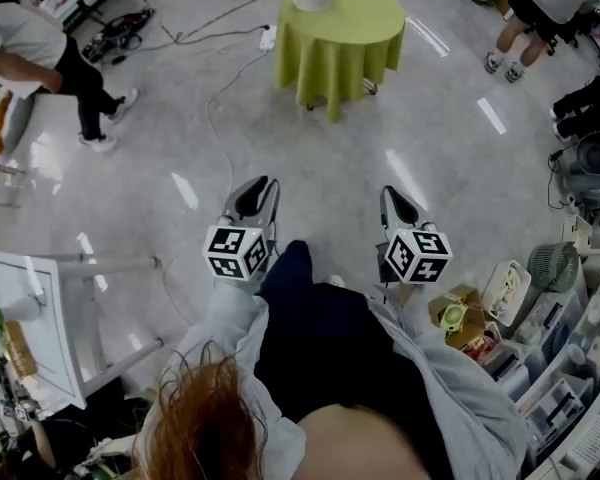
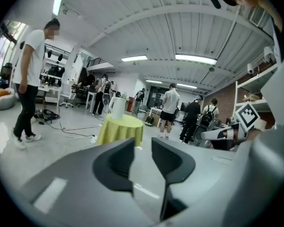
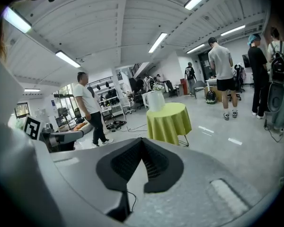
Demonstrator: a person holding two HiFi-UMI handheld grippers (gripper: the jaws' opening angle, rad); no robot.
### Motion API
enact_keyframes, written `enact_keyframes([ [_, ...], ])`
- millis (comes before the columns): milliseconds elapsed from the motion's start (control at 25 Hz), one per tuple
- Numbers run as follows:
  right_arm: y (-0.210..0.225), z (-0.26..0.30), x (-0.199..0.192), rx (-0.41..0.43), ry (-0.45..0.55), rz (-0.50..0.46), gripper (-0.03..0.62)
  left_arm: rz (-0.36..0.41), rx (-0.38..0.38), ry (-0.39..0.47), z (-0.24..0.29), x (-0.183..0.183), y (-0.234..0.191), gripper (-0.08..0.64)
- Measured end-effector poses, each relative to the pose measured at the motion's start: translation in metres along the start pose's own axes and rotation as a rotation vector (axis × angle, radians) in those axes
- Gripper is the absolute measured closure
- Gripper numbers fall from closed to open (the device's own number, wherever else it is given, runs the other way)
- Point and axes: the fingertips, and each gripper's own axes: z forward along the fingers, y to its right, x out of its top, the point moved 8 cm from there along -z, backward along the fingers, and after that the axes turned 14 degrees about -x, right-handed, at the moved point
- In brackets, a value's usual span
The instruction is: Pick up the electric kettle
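White kettle (image 3: 155, 100), it seems, stands on the green-draped table (image 3: 173, 124).

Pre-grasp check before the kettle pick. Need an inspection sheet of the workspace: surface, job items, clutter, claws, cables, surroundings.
Surface: round table under a yellow-green cloth, ahead of the person.
Job's things: white electric kettle upright on the table, untouched.
Clutter: nothing seen on the cloth beside the kettle.
Grippers: left claw open, nothing between its jaws; right claw shut, empty; both well short of the table.
Cables: power strip by the table, white cable trailing over the floor toward the person; cable heap farther left.
Surroundings: bystander at left, another at upper right; packed shelves at right.
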Motion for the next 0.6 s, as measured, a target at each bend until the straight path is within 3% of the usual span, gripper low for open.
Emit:
enact_keyframes([
  [80, 0.004, -0.009, -0.008, 0.014, -0.003, 0.006, 0.591, -0.035, -0.013, 0.020, -0.009, -0.009, 0.012, 0.302],
  [160, 0.004, -0.016, -0.015, 0.034, -0.004, 0.014, 0.591, -0.056, -0.015, 0.037, -0.019, -0.017, 0.020, 0.229],
  [320, 0.004, -0.028, -0.028, 0.063, -0.011, 0.020, 0.591, -0.086, 0.015, 0.062, -0.036, -0.029, 0.035, 0.228],
  [600, 0.005, -0.020, -0.030, 0.108, -0.037, -0.006, 0.591, -0.062, 0.065, 0.021, -0.035, -0.033, 0.035, 0.227],
])
